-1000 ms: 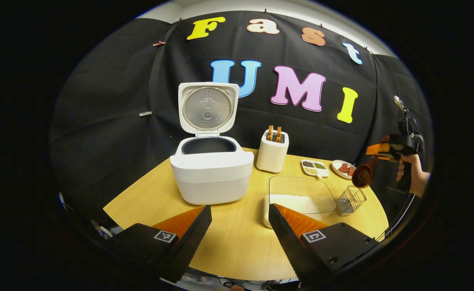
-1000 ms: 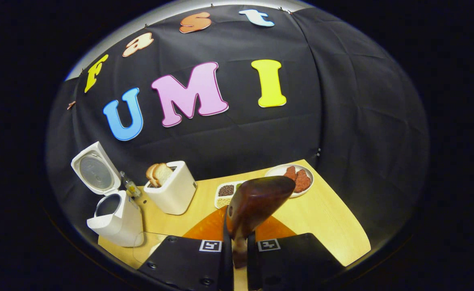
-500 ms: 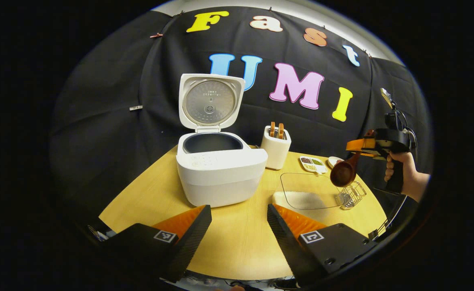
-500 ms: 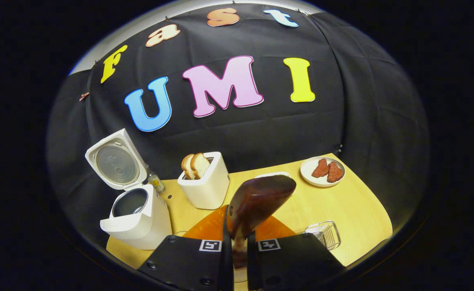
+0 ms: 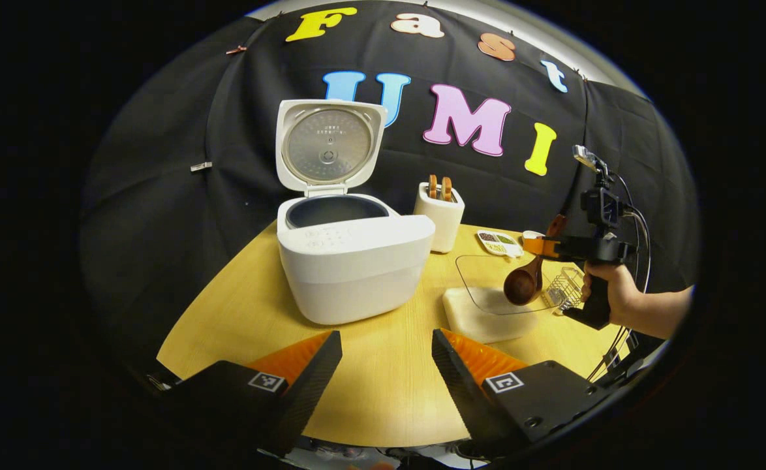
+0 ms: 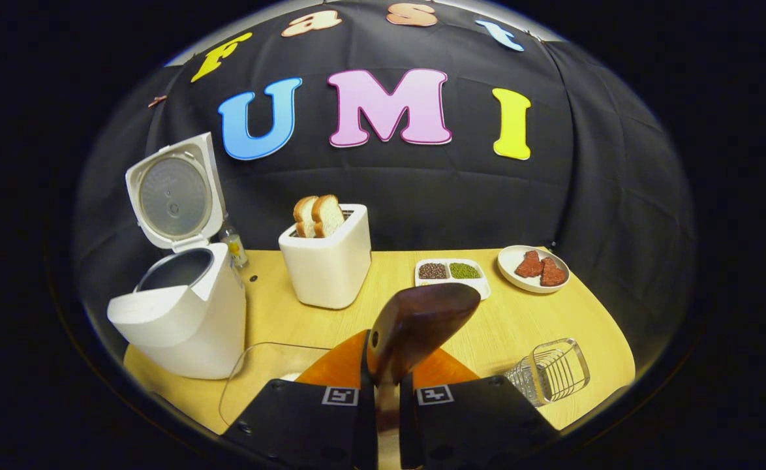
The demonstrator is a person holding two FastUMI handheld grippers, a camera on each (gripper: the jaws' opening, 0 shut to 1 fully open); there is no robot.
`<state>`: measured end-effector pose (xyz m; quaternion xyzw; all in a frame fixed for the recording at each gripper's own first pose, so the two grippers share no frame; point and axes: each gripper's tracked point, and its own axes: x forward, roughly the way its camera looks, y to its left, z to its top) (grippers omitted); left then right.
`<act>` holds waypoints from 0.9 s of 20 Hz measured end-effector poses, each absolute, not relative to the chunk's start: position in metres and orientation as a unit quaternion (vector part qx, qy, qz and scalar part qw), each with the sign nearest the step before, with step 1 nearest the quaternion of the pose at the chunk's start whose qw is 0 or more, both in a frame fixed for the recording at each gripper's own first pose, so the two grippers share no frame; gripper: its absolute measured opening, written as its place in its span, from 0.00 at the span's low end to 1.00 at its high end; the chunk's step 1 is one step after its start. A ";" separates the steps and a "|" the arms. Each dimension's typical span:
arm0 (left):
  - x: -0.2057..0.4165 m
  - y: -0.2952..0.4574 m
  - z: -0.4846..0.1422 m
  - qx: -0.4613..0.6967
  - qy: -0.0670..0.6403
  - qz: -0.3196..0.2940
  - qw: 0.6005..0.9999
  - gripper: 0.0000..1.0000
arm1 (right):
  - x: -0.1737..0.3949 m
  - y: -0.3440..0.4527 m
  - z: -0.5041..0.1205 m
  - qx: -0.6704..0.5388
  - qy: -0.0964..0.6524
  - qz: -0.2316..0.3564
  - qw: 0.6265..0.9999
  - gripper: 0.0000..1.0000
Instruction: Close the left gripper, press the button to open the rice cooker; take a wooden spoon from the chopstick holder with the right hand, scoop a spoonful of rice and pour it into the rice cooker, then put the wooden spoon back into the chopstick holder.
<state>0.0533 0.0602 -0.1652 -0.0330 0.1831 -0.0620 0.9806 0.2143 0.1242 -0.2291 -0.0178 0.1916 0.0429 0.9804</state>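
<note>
Lowered toward the rice container (image 5: 487, 303), the right gripper (image 5: 543, 248) clamps the wooden spoon (image 6: 415, 323), ready to scoop; left gripper (image 5: 386, 365) jaws stand apart.

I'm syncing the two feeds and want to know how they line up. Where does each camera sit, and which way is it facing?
Left gripper view: rides the left gripper, low at the table's near edge, facing the open rice cooker; its own spread fingers show, and farther off the right gripper in a hand.
Right gripper view: rides the right gripper, looking across the table to the wall; its fingers clamp the wooden spoon.
Shared: cooker, toaster, spoon, chopstick holder.
</note>
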 end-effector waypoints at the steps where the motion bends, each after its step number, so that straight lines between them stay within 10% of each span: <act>1: 0.051 0.061 -0.167 -0.029 0.184 -0.062 0.980 0.96 | 0.213 0.127 -0.236 -0.024 0.194 0.040 0.980 0.18; 18: 0.024 0.065 -0.169 -0.060 0.193 -0.043 0.978 0.96 | 0.173 0.200 -0.266 0.205 0.299 0.068 0.929 0.18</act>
